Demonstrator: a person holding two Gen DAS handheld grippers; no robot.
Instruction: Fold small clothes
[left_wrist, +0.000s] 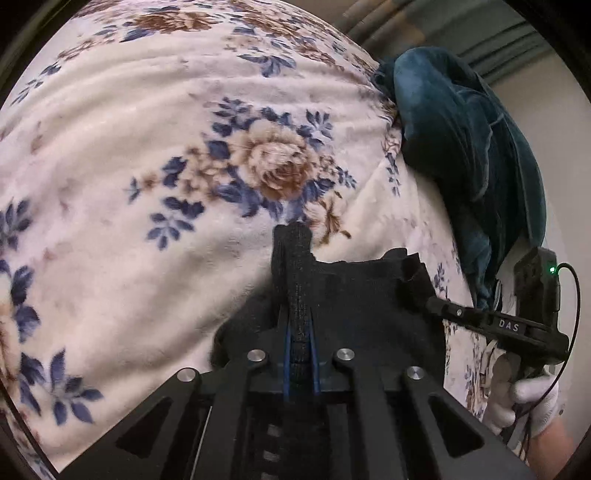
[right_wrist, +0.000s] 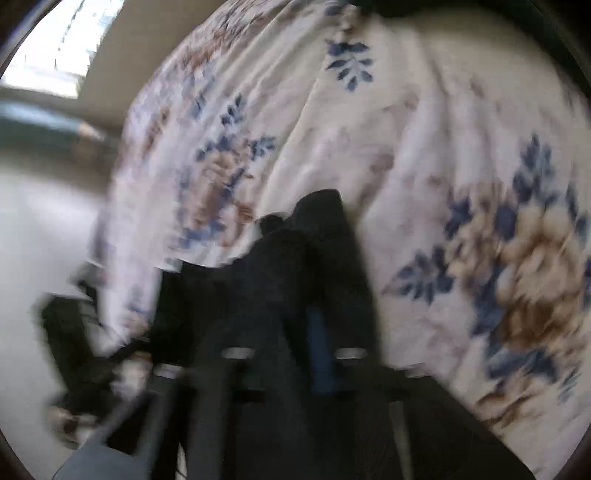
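A small black knit garment (left_wrist: 354, 295) hangs above the floral blanket (left_wrist: 147, 155), held at two edges. My left gripper (left_wrist: 299, 325) is shut on a bunched edge of it, and a fold sticks up between the fingers. My right gripper (left_wrist: 424, 299) shows at the right of the left wrist view, shut on the garment's other edge, held by a white-gloved hand (left_wrist: 528, 402). The right wrist view is blurred. There the black garment (right_wrist: 295, 266) covers my right gripper (right_wrist: 314, 314), which looks shut on it.
A dark teal velvet cloth (left_wrist: 469, 147) lies heaped at the blanket's right edge. The blanket's edge (right_wrist: 122, 236) drops to a pale floor (right_wrist: 44, 229) at the left of the right wrist view. Grey curtains (left_wrist: 424, 26) hang behind.
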